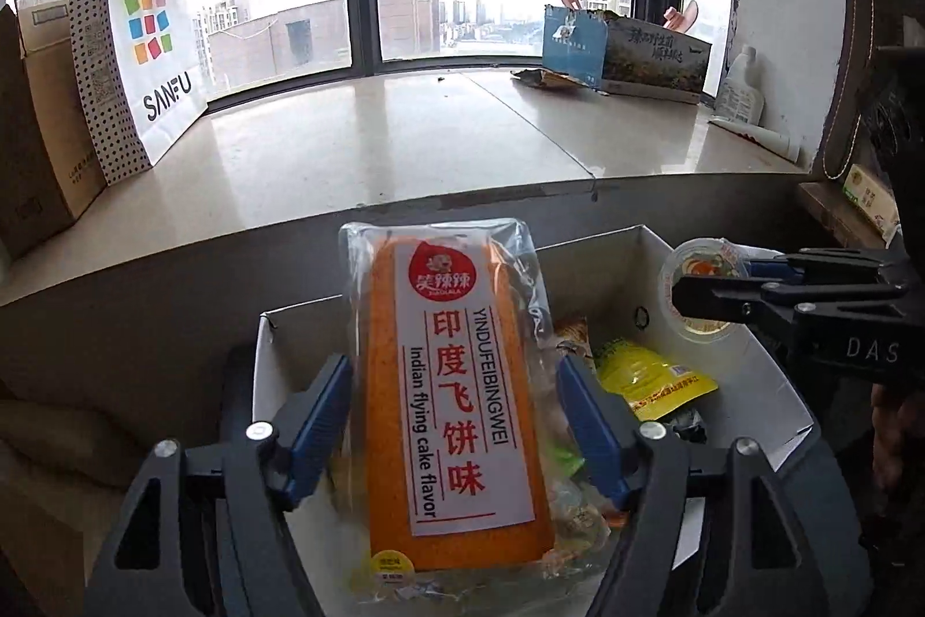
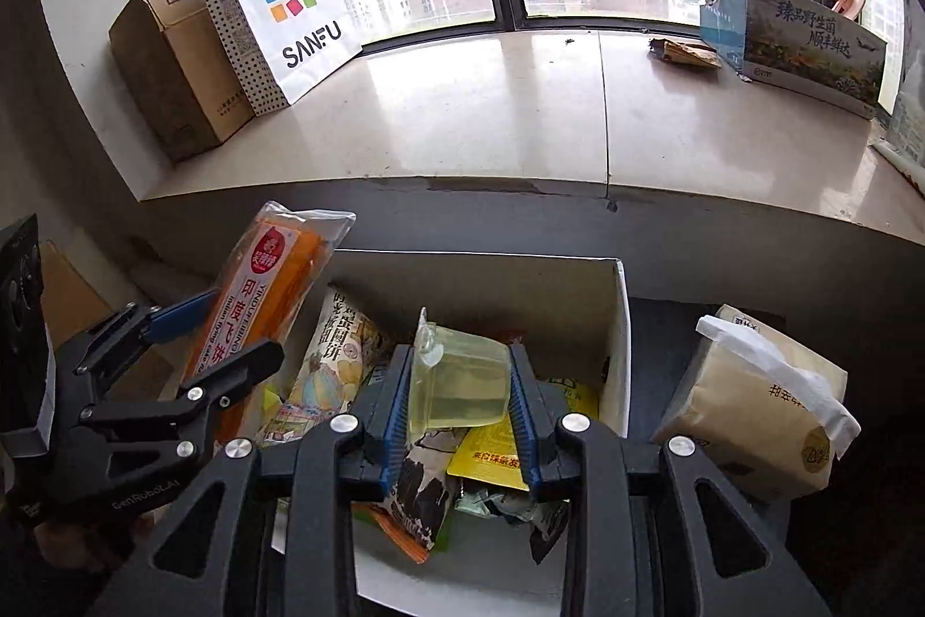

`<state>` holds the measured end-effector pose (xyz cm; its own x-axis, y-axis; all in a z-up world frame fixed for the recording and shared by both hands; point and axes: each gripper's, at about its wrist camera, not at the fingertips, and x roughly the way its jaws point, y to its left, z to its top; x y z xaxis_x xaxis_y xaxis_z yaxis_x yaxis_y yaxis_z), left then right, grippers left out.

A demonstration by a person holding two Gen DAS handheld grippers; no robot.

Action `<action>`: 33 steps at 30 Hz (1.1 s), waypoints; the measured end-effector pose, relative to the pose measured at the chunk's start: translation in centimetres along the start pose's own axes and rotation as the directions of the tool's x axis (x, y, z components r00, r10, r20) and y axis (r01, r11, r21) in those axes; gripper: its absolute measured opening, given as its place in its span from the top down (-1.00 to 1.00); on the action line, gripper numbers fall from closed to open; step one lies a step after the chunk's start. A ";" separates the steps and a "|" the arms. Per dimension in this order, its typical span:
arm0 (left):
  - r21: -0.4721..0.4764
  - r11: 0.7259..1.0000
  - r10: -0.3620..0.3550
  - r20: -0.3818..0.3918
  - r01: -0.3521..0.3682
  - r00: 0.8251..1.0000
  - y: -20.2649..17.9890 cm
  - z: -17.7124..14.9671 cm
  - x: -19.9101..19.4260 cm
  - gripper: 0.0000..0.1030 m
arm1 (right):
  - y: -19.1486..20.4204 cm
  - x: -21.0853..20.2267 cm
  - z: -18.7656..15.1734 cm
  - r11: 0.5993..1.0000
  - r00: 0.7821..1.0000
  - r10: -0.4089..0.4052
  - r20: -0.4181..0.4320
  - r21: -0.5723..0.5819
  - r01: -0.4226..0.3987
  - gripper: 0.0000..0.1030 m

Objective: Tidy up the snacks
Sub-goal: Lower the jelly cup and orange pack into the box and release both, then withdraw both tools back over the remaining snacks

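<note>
Above the white box (image 2: 621,328), both tongs are loaded: left tongs (image 1: 457,414) clamp the orange flying-cake pack (image 1: 457,385) across its width, long axis pointing away toward the windowsill (image 1: 404,143); right tongs (image 2: 459,403) pinch a clear jelly cup (image 2: 459,385). Box holds approx. a dozen loose snack packets, incl. a yellow pouch (image 1: 653,380). Tissue pack (image 2: 757,414) sits just right of the box. Next move prob. sets both items down.
</note>
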<state>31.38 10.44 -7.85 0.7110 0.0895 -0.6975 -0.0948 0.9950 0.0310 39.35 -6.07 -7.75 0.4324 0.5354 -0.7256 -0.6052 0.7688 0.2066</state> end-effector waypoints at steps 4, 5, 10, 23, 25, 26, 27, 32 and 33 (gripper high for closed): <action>0.040 0.997 0.072 0.012 -0.072 0.997 -0.8 -0.7 -0.4 -1.00 | -0.3 0.1 -0.4 1.000 0.999 -0.001 0.035 0.019 0.001 -1.00; 0.017 0.998 0.055 0.017 -0.055 0.998 -0.5 -0.8 -0.7 -1.00 | -0.4 0.2 -0.5 1.000 0.999 -0.018 0.032 0.017 0.018 -1.00; -0.044 0.999 0.012 0.029 -0.011 1.000 0.5 -0.8 -1.8 -1.00 | -0.9 -0.5 -1.5 0.998 0.999 0.003 0.054 0.056 -0.006 -1.00; -0.025 0.992 -0.119 0.107 0.123 0.987 -1.1 -5.6 -10.3 -1.00 | -2.4 -9.1 -7.1 0.951 0.931 0.205 0.303 0.165 -0.263 -1.00; -0.021 0.989 -0.140 0.122 0.143 0.983 -1.7 -7.0 -12.3 -1.00 | -2.3 -11.3 -9.1 0.949 0.919 0.198 0.341 0.168 -0.267 -1.00; -0.022 0.987 -0.153 0.133 0.157 0.979 -2.0 -7.9 -13.3 -0.99 | -2.1 -12.1 -10.0 0.955 0.921 0.197 0.335 0.148 -0.258 -1.00; -0.025 0.984 -0.173 0.139 0.179 0.975 -2.2 -8.8 -14.2 -1.00 | -1.6 -13.0 -11.0 0.965 0.928 0.185 0.323 0.120 -0.234 -1.00; -0.022 0.964 -0.259 0.147 0.265 0.954 -3.8 -13.6 -17.5 -0.99 | 0.5 -16.2 -17.4 0.999 0.951 0.054 0.305 -0.015 -0.052 -1.00; -0.025 0.963 -0.262 0.145 0.268 0.954 -4.1 -14.6 -17.8 -0.99 | 1.0 -16.4 -18.7 0.999 0.958 0.016 0.287 -0.050 -0.002 -1.00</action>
<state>8.88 4.15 -6.02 0.8045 -0.1689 -0.5695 0.0823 0.9812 -0.1748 19.11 -20.63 -7.90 0.5961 0.6256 -0.5033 -0.6385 0.7494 0.1753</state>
